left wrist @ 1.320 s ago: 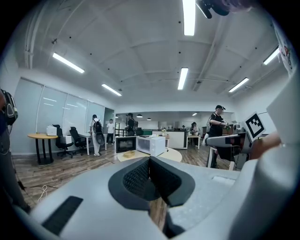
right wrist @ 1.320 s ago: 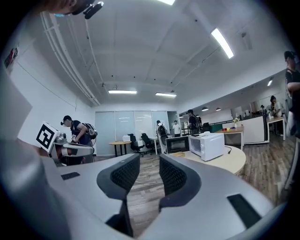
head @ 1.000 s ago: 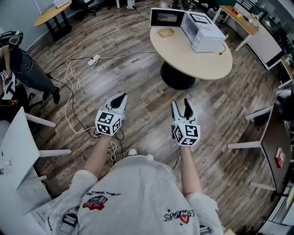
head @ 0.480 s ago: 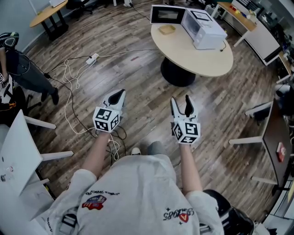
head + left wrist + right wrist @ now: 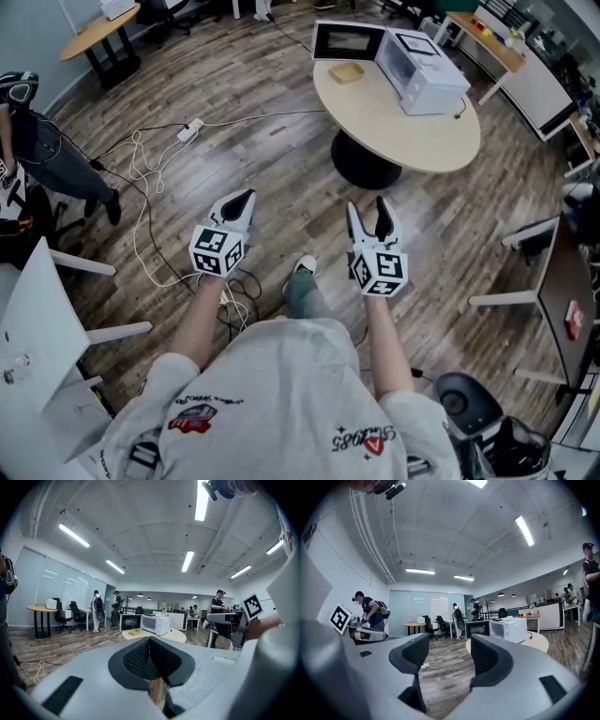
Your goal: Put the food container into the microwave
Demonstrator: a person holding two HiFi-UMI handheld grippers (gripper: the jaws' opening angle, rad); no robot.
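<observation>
A white microwave (image 5: 427,70) stands on a round beige table (image 5: 403,127) at the far right, its door (image 5: 349,41) swung open. A tan food container (image 5: 346,71) lies on the table in front of the door. Both grippers hang over the wooden floor, well short of the table. My left gripper (image 5: 242,200) is shut and empty, its jaws pressed together (image 5: 150,639). My right gripper (image 5: 368,208) is open; its jaws have just been opening, with nothing between them (image 5: 449,651). The microwave (image 5: 157,623) and container (image 5: 134,631) show far ahead in the left gripper view.
White cables (image 5: 141,173) and a power strip (image 5: 190,129) lie on the floor at the left. A white desk (image 5: 37,319) and a person (image 5: 37,150) are at the far left. A chair (image 5: 525,234) stands at the right, a chair base (image 5: 469,412) behind me.
The person has stepped forward; a shoe now shows between the grippers. The table and microwave have shifted slightly right in view. Both grippers keep their places before the body.
</observation>
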